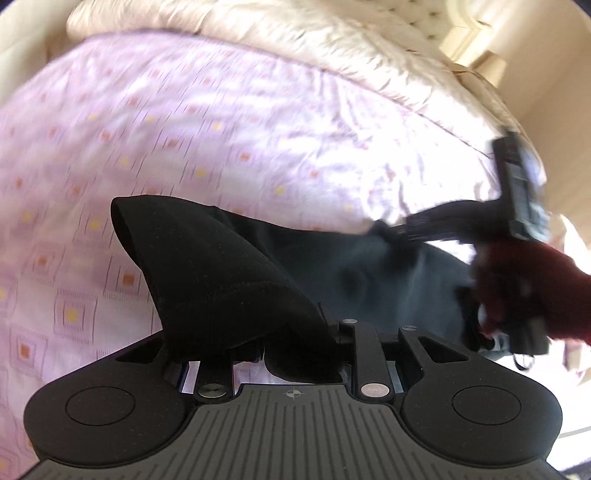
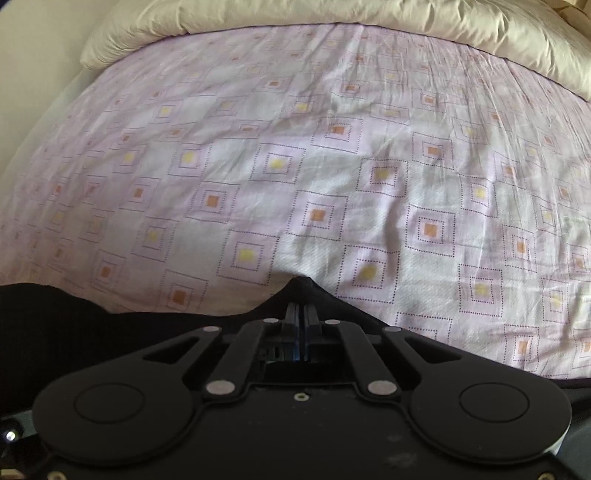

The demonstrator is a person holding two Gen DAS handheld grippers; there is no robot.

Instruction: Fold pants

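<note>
The black pants (image 1: pixel 229 269) hang between both grippers above the bed. In the left wrist view the cloth drapes over my left gripper (image 1: pixel 291 354), which is shut on one end of the pants; its fingers are hidden under the fabric. My right gripper (image 1: pixel 388 229) shows blurred at the right, held by a hand in a dark red sleeve, pinching the other end. In the right wrist view my right gripper (image 2: pixel 302 306) is shut on a peak of the pants (image 2: pixel 74 321), and the black cloth runs off to the left.
The bed sheet (image 2: pixel 295 166) is pale lilac with small orange and yellow squares. A cream duvet (image 2: pixel 332 14) lies bunched along the far edge. A tufted cream headboard (image 1: pixel 424 18) and a wall stand at the upper right in the left wrist view.
</note>
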